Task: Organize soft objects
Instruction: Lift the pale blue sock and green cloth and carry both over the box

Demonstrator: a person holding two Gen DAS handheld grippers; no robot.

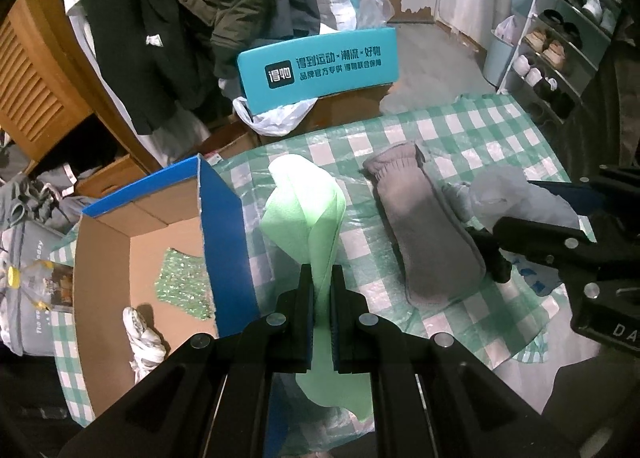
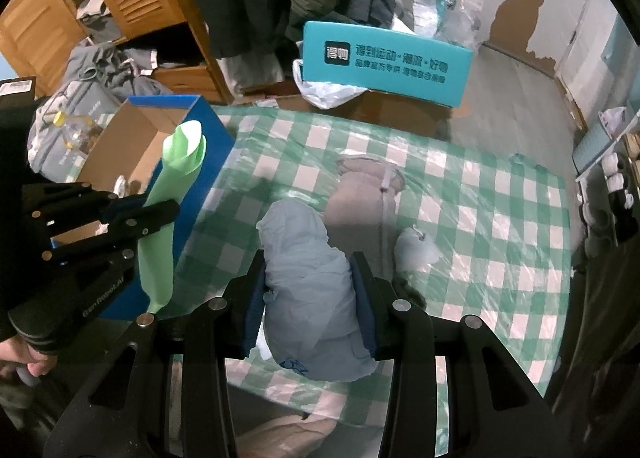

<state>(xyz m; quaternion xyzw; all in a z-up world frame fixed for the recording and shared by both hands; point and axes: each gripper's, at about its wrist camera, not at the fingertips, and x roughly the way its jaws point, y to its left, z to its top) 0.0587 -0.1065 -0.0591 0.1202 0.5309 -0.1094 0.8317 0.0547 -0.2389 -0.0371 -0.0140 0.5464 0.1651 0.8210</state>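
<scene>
Two grippers, each loaded. Your left gripper (image 1: 320,278), bottom centre of the left wrist view, has its jaws pressed nearly together, pinching a light green cloth (image 1: 304,210); the cloth stands up in a loose fold above the fingertips and a tail hangs down below them. In the right wrist view this same cloth (image 2: 176,186) shows at the left of the frame, in front of the blue wall of the box. Your right gripper (image 2: 310,270), bottom centre of its own view, has its jaws part-way spread and clamped on a crumpled pale blue bundle (image 2: 312,290), which fills the gap between the blue pads. Grey sock-like piece (image 1: 424,234) lies flat on the green-and-white checked cover (image 1: 460,130), centre right of the left wrist view, clear of both grips. Small white wad (image 2: 416,246) sits on the cover just right of the grey piece in the right wrist view. Open cardboard box with blue outside (image 1: 224,226) at lower left of the left wrist view, holding a green sequined piece (image 1: 184,282) and a white knotted piece (image 1: 144,342) on its floor. Teal box with printed lettering (image 1: 316,70) sits beyond the cover's far edge, upper centre. Dark coats (image 1: 168,18) hang at upper left. Shoe rack (image 1: 560,38) at upper right.
</scene>
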